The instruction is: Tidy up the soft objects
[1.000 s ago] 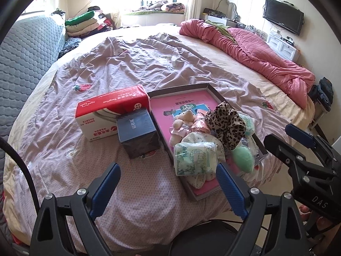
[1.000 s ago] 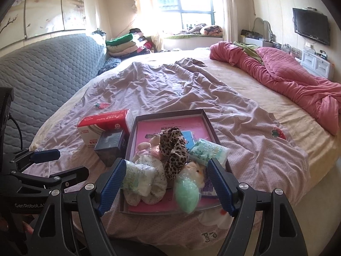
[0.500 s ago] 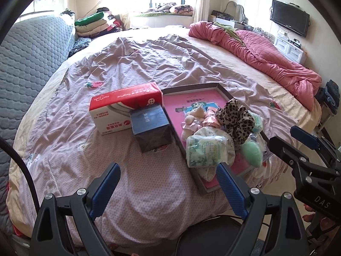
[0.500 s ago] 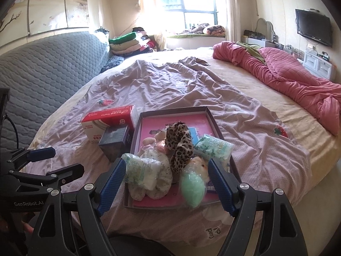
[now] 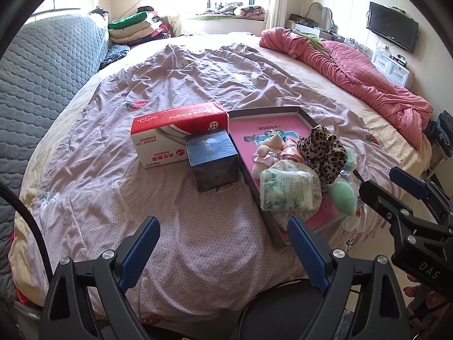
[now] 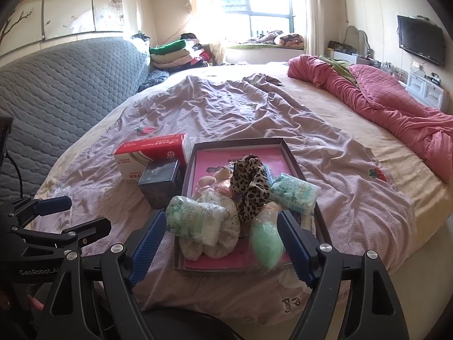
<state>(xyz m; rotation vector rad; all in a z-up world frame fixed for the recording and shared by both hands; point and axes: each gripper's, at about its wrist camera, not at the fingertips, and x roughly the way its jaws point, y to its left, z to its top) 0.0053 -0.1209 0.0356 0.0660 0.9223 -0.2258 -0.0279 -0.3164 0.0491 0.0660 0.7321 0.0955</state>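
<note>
Right wrist view: my right gripper point(image 6: 220, 243) is spread wide and empty before the tray point(image 6: 189, 170) of soft things: tissue pack point(image 6: 195, 221), green puff point(image 6: 267, 239), leopard scrunchie point(image 6: 250, 187). My left gripper point(image 5: 223, 252), also spread and empty, hangs over the sheet point(image 5: 113, 187); red box point(image 5: 170, 138) beyond.

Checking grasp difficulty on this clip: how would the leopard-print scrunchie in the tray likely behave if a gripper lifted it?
The leopard-print scrunchie is gathered, ruffled fabric, so it would probably squash and droop rather than hold shape. It looks light. It lies draped over other soft items in the tray, so lifting it might nudge them.
</note>
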